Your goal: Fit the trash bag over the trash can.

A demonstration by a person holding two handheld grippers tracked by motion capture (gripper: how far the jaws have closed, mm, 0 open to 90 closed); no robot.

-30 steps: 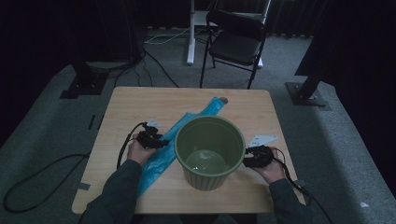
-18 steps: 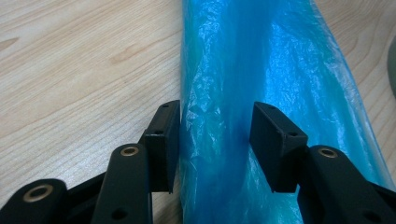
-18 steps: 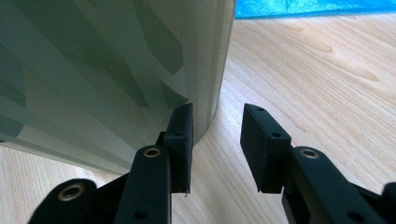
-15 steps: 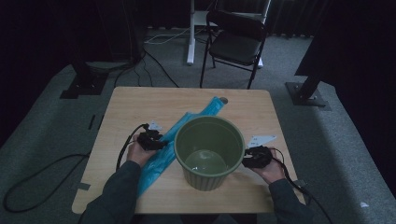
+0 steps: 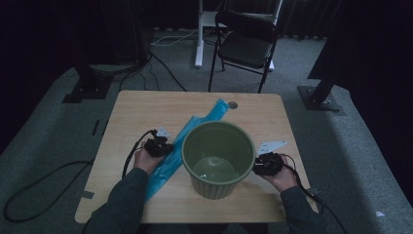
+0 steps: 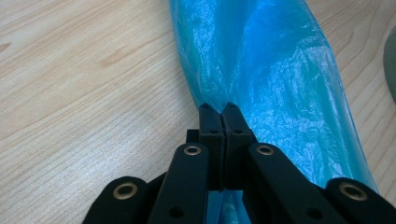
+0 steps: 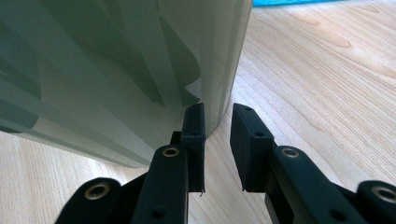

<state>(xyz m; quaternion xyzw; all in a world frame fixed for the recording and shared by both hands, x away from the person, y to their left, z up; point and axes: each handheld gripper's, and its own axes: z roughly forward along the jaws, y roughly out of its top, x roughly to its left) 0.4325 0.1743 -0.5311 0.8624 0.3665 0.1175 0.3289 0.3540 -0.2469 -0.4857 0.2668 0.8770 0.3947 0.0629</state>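
High view, left to right: left gripper point(image 5: 157, 146) left of centre on the wooden table point(image 5: 131, 109), jaws just closed and clenched on an edge of the blue plastic bag point(image 5: 168, 163) — bag running diagonally from lower left up behind the green bucket point(image 5: 218, 158). Left gripper view: 2 jaw tips pressed together on a pinch of bag film point(image 6: 261, 74). Bucket upright at centre. Right gripper point(image 5: 265, 164) just beside bucket wall point(image 7: 116, 74), jaws just closing yet parted — nothing pinched, bare gap between pads.
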